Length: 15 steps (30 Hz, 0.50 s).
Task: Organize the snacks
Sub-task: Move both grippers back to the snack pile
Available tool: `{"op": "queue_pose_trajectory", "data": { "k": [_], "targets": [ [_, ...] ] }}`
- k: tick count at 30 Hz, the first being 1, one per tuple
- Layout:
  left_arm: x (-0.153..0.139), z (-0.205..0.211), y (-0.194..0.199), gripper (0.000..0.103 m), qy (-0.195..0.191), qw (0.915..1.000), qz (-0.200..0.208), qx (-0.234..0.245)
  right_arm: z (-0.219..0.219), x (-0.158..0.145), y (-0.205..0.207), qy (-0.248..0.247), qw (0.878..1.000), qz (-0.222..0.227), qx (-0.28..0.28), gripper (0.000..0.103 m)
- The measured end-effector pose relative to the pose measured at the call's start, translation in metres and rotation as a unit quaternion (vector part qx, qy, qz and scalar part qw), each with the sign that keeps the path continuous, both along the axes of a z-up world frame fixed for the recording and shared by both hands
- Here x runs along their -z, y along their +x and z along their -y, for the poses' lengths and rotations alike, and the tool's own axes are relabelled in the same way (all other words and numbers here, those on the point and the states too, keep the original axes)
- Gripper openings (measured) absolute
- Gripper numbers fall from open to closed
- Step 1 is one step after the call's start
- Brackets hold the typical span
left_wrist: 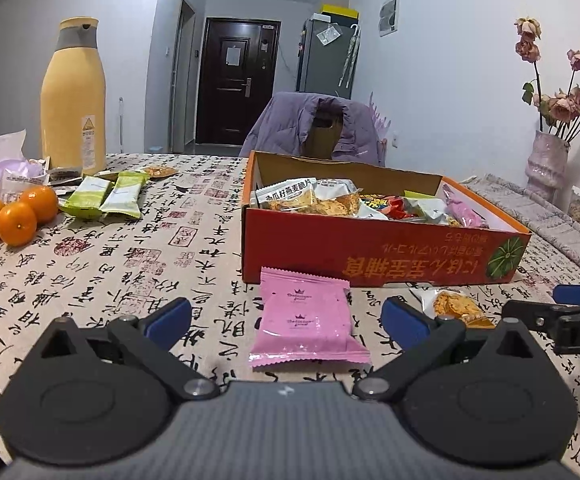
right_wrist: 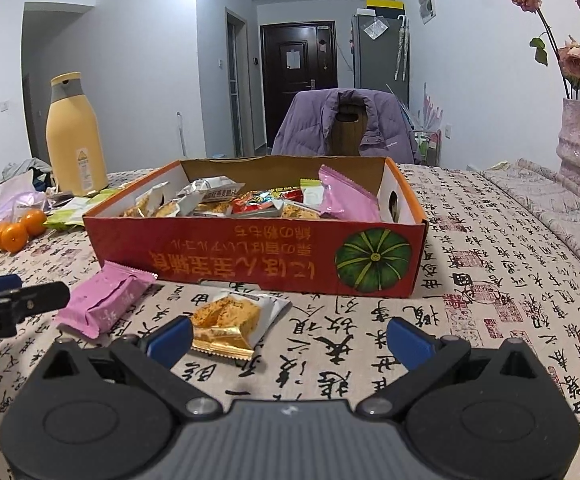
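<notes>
Snacks lie in two spots near the grippers: one pink packet (left_wrist: 307, 322) flat on the tablecloth (left_wrist: 130, 272) straight ahead of the left gripper (left_wrist: 286, 320), between its spread blue fingertips (left_wrist: 170, 316) without touching either, and one clear packet of golden cake (right_wrist: 226, 322) just ahead of the right gripper (right_wrist: 288, 340), lying beside its left fingertip. Both packets rest close to the near wall of the red cardboard box (right_wrist: 250, 256), the pink one almost touching it. Inside the box is a heap of mixed wrappers, too jumbled to count, with another pink packet (right_wrist: 345, 200) leaning at its right end.

Farther off to the left of the left gripper sit three oranges (left_wrist: 16, 216), two green packets (left_wrist: 106, 198) and one tall yellow bottle (left_wrist: 74, 96). One vase of dried roses (left_wrist: 547, 164) stands far right.

Both grippers are held low and level over the table, jaws spread wide and holding nothing. The right gripper's tip shows at the right edge of the left view, near the cake packet.

Bare cloth lies open to the right of the right gripper; the box wall blocks the way ahead.
</notes>
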<state>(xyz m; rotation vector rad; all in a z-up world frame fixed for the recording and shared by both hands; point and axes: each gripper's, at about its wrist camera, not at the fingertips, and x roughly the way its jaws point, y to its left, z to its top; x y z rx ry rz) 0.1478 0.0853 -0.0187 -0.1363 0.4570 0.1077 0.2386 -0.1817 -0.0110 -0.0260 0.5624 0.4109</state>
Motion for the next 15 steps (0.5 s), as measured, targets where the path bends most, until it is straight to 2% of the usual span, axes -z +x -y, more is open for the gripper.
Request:
{"op": "queue_pose_trajectory", "data": {
  "k": [5, 15],
  "targets": [
    [0.0, 0.002, -0.001, 0.103, 0.002, 1.0, 0.003, 0.001, -0.016, -0.003, 0.002, -0.014, 1.0, -0.002, -0.009, 0.103],
    [0.002, -0.008, 0.0, 0.103, -0.017, 0.9995, -0.006, -0.025, -0.056, 0.005, 0.036, -0.044, 0.998, -0.04, -0.005, 0.103]
  ]
}}
